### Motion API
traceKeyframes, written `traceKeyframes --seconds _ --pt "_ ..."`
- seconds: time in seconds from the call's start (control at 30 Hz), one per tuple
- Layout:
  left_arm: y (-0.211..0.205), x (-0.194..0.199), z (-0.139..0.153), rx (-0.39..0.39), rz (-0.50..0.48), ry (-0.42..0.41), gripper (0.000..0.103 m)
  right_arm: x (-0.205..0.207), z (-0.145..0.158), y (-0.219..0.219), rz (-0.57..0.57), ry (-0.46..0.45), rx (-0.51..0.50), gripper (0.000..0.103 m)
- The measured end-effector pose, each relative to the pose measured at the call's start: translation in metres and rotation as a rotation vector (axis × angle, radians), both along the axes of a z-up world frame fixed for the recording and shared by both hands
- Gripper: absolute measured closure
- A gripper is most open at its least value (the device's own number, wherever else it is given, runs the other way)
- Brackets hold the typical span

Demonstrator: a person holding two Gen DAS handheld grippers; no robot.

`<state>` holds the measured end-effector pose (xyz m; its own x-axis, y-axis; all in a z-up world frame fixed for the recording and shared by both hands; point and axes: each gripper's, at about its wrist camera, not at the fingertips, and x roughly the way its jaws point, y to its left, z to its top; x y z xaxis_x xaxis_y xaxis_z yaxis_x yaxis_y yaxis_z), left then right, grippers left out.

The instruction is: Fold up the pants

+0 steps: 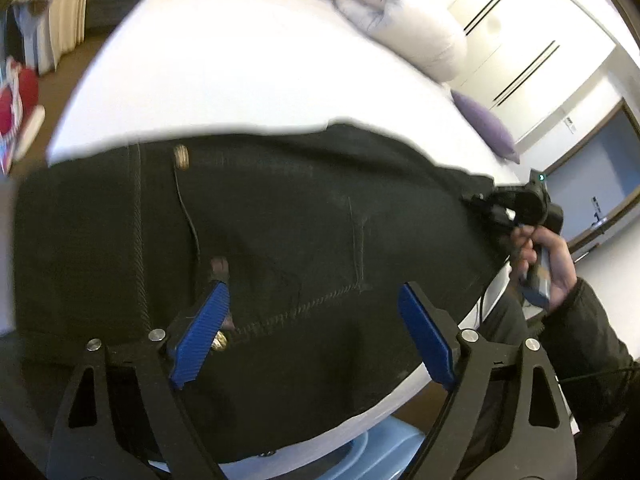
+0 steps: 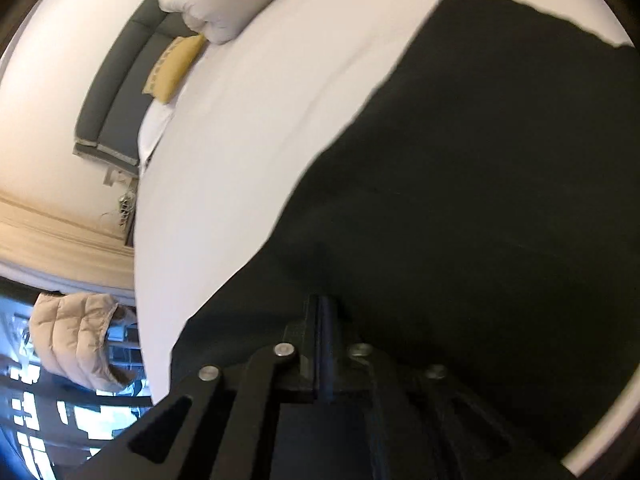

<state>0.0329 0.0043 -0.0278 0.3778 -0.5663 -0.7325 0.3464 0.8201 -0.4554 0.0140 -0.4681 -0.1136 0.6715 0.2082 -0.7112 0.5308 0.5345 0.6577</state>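
Black pants (image 1: 300, 220) spread flat on white bed (image 1: 240, 80), long axis crosswise. Left gripper (image 1: 312, 332) above waistband end, jaws wide, empty. Right gripper (image 2: 326, 308) at opposite end, jaws pinched on cloth.

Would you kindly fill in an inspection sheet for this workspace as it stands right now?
Surface: white bed, sheet smooth, mostly bare.
Job's things: black pants spread across the near part of the bed, waist button facing up.
Clutter: white pillow, yellow cushion, purple cushion at the far edges.
Grippers: left hand-held gripper open above the pants, nothing between its blue pads; right hand-held gripper shut, over the fabric; whether it pinches cloth cannot be told.
Cables: a thin dark cable by the sleeve.
Surroundings: grey headboard, white cupboard doors, beige quilted jacket.
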Motion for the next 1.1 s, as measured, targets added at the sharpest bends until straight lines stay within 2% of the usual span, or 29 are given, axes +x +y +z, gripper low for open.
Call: traceKeyframes --seconds 0.1,0.2,0.27,0.3,0.33,0.4,0.47,0.57,0.63,0.73,0.83,0.87,0.93,1.03,1.07,1.1 --pt "-0.003 0.011 0.018 -0.027 0.007 -0.042 0.016 -0.001 0.007 0.042 0.178 -0.120 0.099 0.093" --pt "-0.026 0.032 0.013 -0.026 -0.012 -0.043 0.016 0.011 0.003 0.091 0.360 -0.185 0.190 0.088" --pt "-0.043 0.047 0.000 -0.029 -0.025 -0.007 0.016 0.019 -0.009 0.110 0.408 -0.172 0.221 0.087" --pt "-0.050 0.054 -0.009 -0.024 -0.027 0.021 0.016 0.021 -0.020 0.110 0.405 -0.136 0.223 0.087" --pt "-0.056 0.061 -0.018 -0.011 -0.028 0.046 0.016 0.019 -0.029 0.102 0.387 -0.116 0.227 0.087" --pt "-0.059 0.072 -0.043 0.044 -0.007 0.100 0.017 0.005 -0.047 0.075 0.307 -0.091 0.267 0.102" --pt "-0.057 0.072 -0.046 0.057 -0.021 0.078 0.017 -0.009 -0.060 0.031 0.189 -0.117 0.315 0.103" --pt "-0.059 0.073 -0.048 0.083 -0.034 0.083 0.017 -0.025 -0.062 -0.030 0.046 -0.153 0.295 0.103" --pt "-0.057 0.074 -0.050 0.078 -0.027 0.085 0.017 -0.034 -0.064 -0.050 -0.036 -0.166 0.292 0.103" --pt "-0.058 0.071 -0.049 0.076 -0.022 0.080 0.017 -0.052 -0.060 -0.111 -0.141 -0.187 0.229 0.103" --pt "-0.061 0.075 -0.048 0.076 -0.024 0.073 0.017 -0.058 -0.058 -0.136 -0.202 -0.188 0.198 0.103" --pt "-0.061 0.076 -0.048 0.074 -0.024 0.073 0.017 -0.064 -0.055 -0.151 -0.241 -0.178 0.152 0.103" --pt "-0.061 0.078 -0.049 0.071 -0.023 0.074 0.017 -0.085 -0.051 -0.184 -0.310 -0.163 0.098 0.103" --pt "-0.064 0.080 -0.051 0.072 -0.022 0.069 0.017 -0.112 -0.043 -0.204 -0.389 -0.149 0.058 0.103" --pt "-0.066 0.080 -0.050 0.076 -0.020 0.067 0.017 -0.128 -0.029 -0.210 -0.410 -0.126 -0.010 0.093" --pt "-0.064 0.077 -0.047 0.081 -0.016 0.065 0.017 -0.139 -0.020 -0.211 -0.425 -0.097 -0.063 0.078"
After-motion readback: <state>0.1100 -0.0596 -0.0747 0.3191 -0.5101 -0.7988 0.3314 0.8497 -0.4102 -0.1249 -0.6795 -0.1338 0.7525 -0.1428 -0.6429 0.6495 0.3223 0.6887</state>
